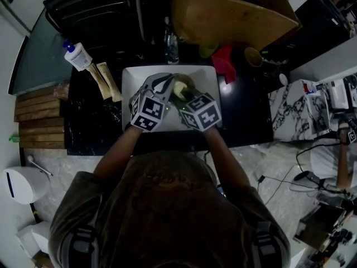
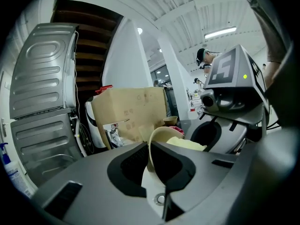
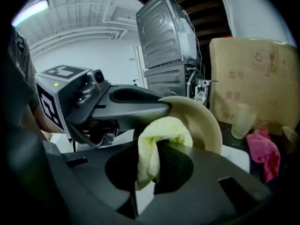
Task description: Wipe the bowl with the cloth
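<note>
Left gripper: I have its jaws clamped on the rim of the bowl; it holds the bowl tipped on edge, I judge so the inside faces my other tool.
Right gripper: its jaws are closed on a bunch of the yellow cloth; the wad bulges past the tips, so fabric rather than plastic meets the bowl.
Bowl position: over the white tray, between the two grippers; in the right gripper view the cloth is pressed against its inner wall.
Why over the tray: I reckon so that anything wiped off drops there, not on the dark counter.
Writing: the cardboard box carries a recycling mark and Korean print, too soft for me to read; the label on the blue-capped bottle is illegible; the marker cubes show only black-and-white squares.
</note>
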`<action>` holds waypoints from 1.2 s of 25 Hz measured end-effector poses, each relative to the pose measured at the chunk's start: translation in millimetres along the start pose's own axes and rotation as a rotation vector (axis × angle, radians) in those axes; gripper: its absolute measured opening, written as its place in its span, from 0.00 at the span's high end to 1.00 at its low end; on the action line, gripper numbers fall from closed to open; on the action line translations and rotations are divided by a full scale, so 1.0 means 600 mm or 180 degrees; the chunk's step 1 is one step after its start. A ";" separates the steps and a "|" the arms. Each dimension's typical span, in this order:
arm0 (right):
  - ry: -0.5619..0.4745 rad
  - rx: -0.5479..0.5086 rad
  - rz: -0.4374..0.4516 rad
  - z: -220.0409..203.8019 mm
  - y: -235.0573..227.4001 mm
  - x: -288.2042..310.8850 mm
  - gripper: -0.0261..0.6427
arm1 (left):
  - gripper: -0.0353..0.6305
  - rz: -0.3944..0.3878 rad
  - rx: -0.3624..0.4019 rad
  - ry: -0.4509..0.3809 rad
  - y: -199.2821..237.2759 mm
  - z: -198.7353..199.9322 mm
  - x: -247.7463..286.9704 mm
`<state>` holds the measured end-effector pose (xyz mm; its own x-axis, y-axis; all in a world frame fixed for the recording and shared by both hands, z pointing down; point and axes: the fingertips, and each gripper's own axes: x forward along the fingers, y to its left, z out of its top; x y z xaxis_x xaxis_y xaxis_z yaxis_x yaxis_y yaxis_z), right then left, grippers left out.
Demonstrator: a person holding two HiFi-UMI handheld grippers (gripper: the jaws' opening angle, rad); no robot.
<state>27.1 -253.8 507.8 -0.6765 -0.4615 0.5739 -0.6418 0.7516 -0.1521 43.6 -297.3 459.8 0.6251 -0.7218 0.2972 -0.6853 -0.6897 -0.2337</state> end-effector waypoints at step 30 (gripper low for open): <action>0.0103 -0.0248 -0.0381 -0.031 -0.045 -0.004 0.93 | 0.89 0.0085 -0.0099 0.0023 0.014 -0.007 0.003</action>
<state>52.5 -264.2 525.4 -0.5839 -0.5355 0.6101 -0.6864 0.7270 -0.0189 37.7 -304.1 462.4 0.6039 -0.7393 0.2979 -0.7130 -0.6681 -0.2127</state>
